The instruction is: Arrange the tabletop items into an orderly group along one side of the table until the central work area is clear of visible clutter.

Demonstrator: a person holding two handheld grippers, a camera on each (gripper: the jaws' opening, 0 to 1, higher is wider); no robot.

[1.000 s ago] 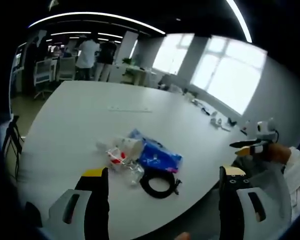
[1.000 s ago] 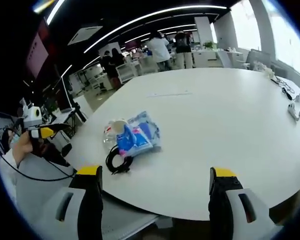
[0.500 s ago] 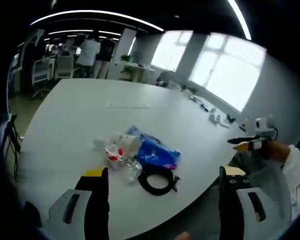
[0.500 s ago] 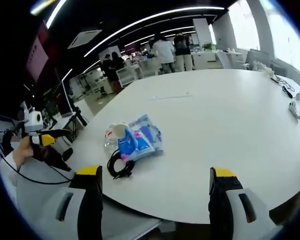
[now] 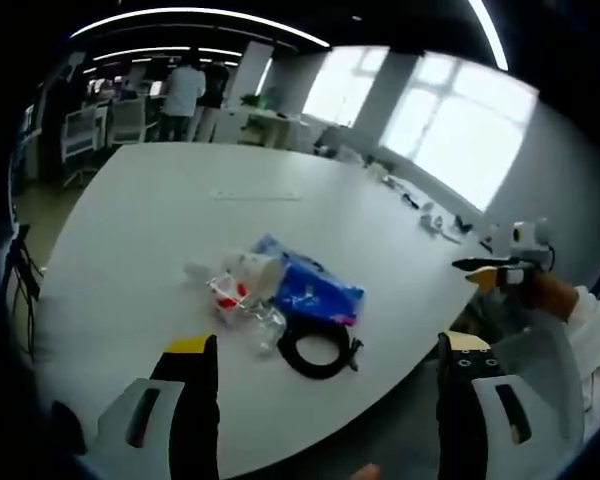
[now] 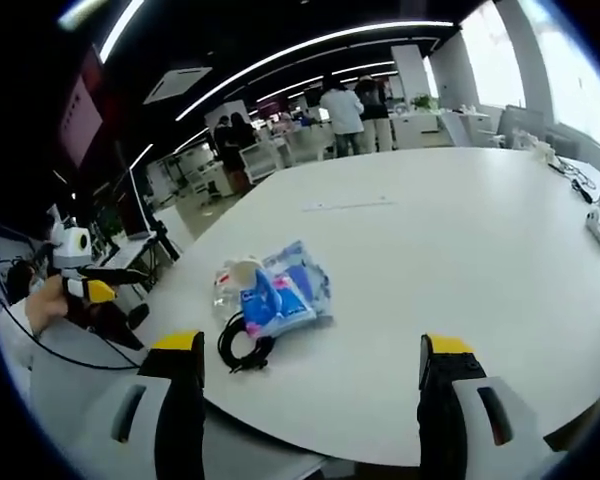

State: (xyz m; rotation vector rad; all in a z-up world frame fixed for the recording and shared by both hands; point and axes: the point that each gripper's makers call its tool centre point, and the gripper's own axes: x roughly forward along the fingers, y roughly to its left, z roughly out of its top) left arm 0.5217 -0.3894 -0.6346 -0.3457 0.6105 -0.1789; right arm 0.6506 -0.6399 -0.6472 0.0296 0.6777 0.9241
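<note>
Jaws of the left tool (image 5: pixel 325 360) and right tool (image 6: pixel 307 355) stand wide, holding nothing, short of the blue packet (image 5: pixel 317 297).

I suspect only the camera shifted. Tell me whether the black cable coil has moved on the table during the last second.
No. The black cable coil still lies against the blue packet, near the table edge; only the views shifted.

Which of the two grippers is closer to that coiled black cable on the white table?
Left, I'd judge. The left gripper hovers just short of the coiled black cable, while the right gripper sits farther back, with the cable smaller and off toward its left jaw.
</note>
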